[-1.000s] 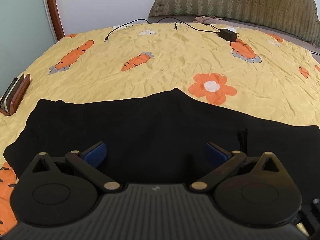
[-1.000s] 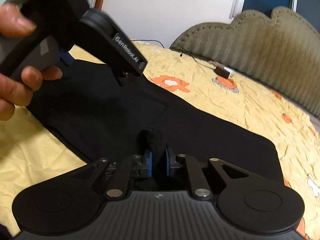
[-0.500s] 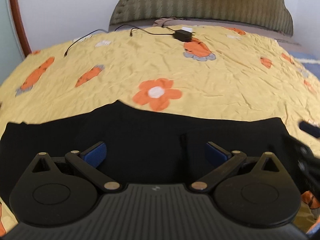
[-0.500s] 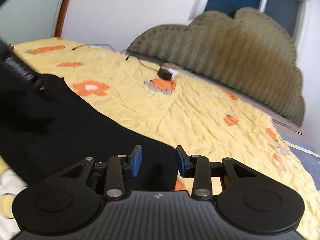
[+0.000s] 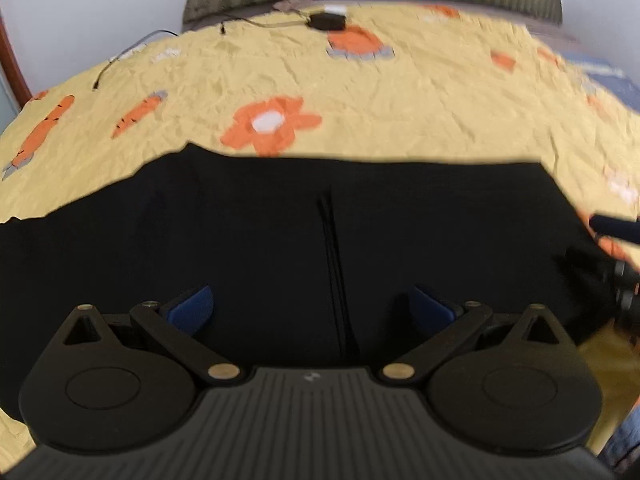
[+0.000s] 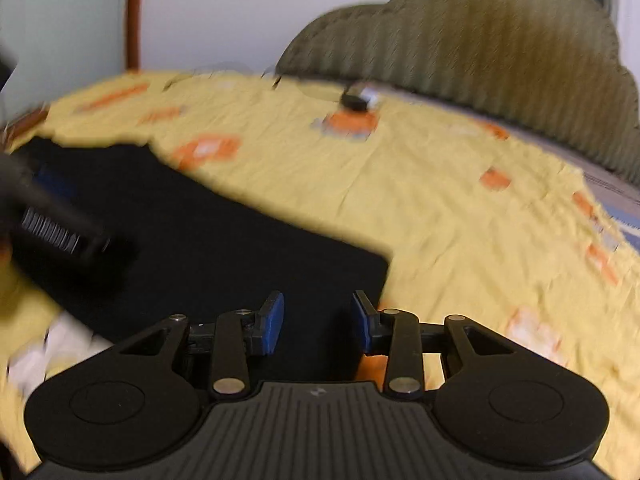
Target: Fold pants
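Note:
Black pants (image 5: pixel 280 232) lie flat across the yellow bedspread, with a vertical fold edge (image 5: pixel 332 240) near the middle. My left gripper (image 5: pixel 310 308) is wide open and empty, low over the pants. My right gripper (image 6: pixel 318 320) is partly open and empty over the pants' right end (image 6: pixel 240 264). The right gripper shows at the right edge of the left wrist view (image 5: pixel 616 264). The left gripper shows blurred at the left of the right wrist view (image 6: pixel 52 224).
The yellow bedspread (image 5: pixel 400 92) with orange carrot and flower prints covers the bed. A black charger (image 5: pixel 326 21) with cable lies near the olive headboard (image 6: pixel 480 40). A wall and wooden door frame (image 6: pixel 134 12) stand behind.
The right gripper has let go of the pants fold and opened, moving to the pants' right end. The left gripper has shifted right along the pants and stays open.

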A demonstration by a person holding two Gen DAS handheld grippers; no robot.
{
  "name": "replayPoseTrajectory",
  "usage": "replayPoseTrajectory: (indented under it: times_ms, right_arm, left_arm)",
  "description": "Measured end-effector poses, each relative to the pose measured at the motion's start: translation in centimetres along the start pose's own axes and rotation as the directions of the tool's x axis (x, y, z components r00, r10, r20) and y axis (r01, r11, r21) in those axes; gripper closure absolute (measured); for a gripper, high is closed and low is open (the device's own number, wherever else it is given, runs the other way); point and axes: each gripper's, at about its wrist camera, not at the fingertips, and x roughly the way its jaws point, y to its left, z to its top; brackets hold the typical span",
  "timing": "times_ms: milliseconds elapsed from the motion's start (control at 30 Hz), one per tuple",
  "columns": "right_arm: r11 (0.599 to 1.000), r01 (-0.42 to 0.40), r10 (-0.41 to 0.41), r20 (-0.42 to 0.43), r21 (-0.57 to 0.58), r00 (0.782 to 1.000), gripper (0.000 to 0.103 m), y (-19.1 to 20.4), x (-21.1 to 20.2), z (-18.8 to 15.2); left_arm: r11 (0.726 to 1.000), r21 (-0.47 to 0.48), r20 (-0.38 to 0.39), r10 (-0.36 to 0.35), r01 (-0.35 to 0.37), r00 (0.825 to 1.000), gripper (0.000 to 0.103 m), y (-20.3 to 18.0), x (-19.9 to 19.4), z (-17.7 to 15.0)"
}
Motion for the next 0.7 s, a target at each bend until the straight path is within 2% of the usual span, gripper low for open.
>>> replayPoseTrajectory:
  times_ms: [33,67,167,233,267,300,333,400,433,467,500,533,600,700]
  right_arm:
    - [1.000,0.012,-0.012,-0.029,-0.025,0.999,0.067,0.6,0.5,-0.8]
    - [0.999,0.030,-0.031,-0.013,-0.039,0.999,0.067,1.0,0.7,-1.5]
    - [0.996,0.073,-0.073,0.007,0.041,0.997,0.067,1.1,-0.3,-1.1]
    - [0.995,0.063,-0.066,0.033,0.072,0.997,0.065,1.4,-0.9,-1.1]
    - [0.998,0.046,-0.046,0.005,0.053,0.999,0.065,1.8,-0.4,-1.3]
    - [0.998,0.055,-0.054,-0.019,0.017,0.998,0.063,2.3,0.3,-1.7]
    - [0.997,0.082,-0.082,0.003,0.008,0.997,0.061,2.6,0.2,-1.9]
    - [0.989,0.130,-0.131,0.004,0.068,0.991,0.060,2.7,-0.5,-1.3]
    - [0.984,0.140,-0.144,0.036,0.112,0.989,0.060,2.8,-1.2,-0.9]
    - [0.981,0.123,-0.136,0.078,0.149,0.988,0.055,3.0,-1.7,-0.6]
    - [0.981,0.099,-0.116,0.097,0.166,0.989,0.041,3.4,-1.7,-0.3]
    - [0.985,0.085,-0.098,0.079,0.153,0.992,0.037,3.8,-1.1,-0.2]
    - [0.989,0.115,-0.114,-0.018,0.092,0.993,0.036,5.0,1.3,-0.4]
    - [0.974,0.191,-0.197,0.042,0.120,0.979,0.036,6.1,0.6,-0.1]
  left_arm:
    - [1.000,0.022,-0.003,0.008,-0.007,1.000,0.000,-0.4,0.3,-0.3]
    - [0.999,0.028,0.005,0.015,-0.015,1.000,0.000,-0.5,0.4,-0.5]
    - [1.000,0.026,0.034,0.015,-0.016,0.999,0.000,-0.1,-0.8,-0.6]
    - [0.999,0.012,0.073,0.031,-0.032,0.997,0.000,0.9,-2.0,-0.5]
    - [0.999,-0.003,0.086,0.040,-0.040,0.996,0.000,1.7,-2.5,-0.5]
    - [0.999,-0.025,0.094,0.046,-0.043,0.994,0.000,2.7,-2.9,-0.5]
    - [0.997,-0.051,0.093,0.053,-0.049,0.994,0.000,3.9,-3.2,-0.6]
    - [0.992,-0.112,0.090,0.068,-0.057,0.994,0.000,6.7,-3.9,-1.0]
    - [0.989,-0.137,0.093,0.073,-0.060,0.993,0.000,8.1,-4.2,-1.3]
    - [0.985,-0.158,0.087,0.078,-0.064,0.993,0.000,9.4,-4.4,-1.6]
    - [0.983,-0.173,0.078,0.077,-0.063,0.994,0.000,10.6,-4.5,-1.9]
    - [0.980,-0.193,0.071,0.068,-0.053,0.995,0.000,12.0,-4.6,-2.3]
    - [0.970,-0.240,0.065,0.064,-0.047,0.996,0.000,14.4,-5.0,-3.2]
    - [0.959,-0.272,0.078,0.101,-0.077,0.992,0.000,17.9,-6.4,-4.7]
